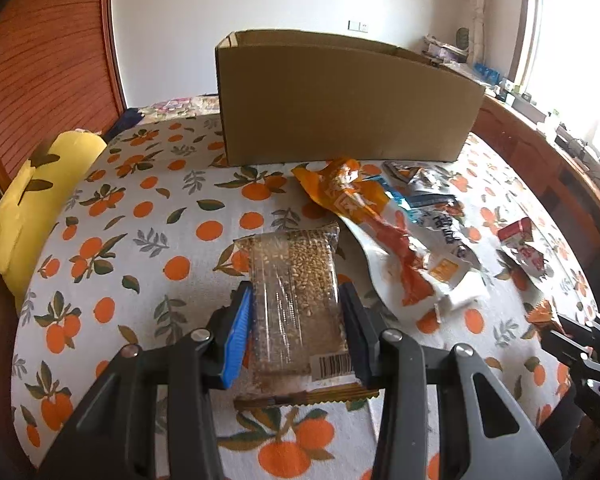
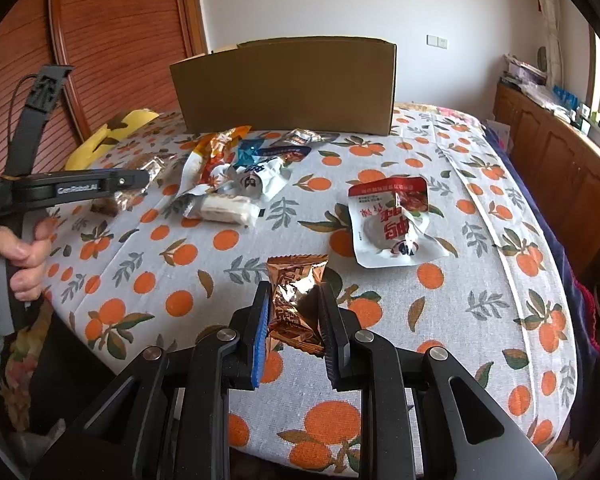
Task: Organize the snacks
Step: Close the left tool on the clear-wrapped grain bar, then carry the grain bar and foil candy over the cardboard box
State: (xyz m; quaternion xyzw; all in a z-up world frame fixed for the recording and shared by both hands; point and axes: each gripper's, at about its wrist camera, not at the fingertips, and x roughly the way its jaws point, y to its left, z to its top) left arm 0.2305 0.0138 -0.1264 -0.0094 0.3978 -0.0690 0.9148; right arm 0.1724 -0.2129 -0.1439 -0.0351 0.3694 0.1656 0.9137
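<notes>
My left gripper (image 1: 296,300) is shut on a clear grain bar packet (image 1: 296,296) and holds it just above the tablecloth. My right gripper (image 2: 294,300) is shut on a small copper foil snack (image 2: 296,300). An open cardboard box (image 1: 340,100) stands at the back of the table; it also shows in the right wrist view (image 2: 288,88). A pile of snack bags (image 2: 236,172) lies in front of the box. A red and white pouch (image 2: 392,220) lies apart to the right. The left gripper (image 2: 140,178) shows at the left in the right wrist view.
The table carries an orange-print cloth (image 2: 480,280). A yellow cushion (image 1: 36,200) sits at the left edge. A wooden cabinet (image 2: 560,160) runs along the right wall. A wooden slatted door (image 2: 120,40) stands behind on the left.
</notes>
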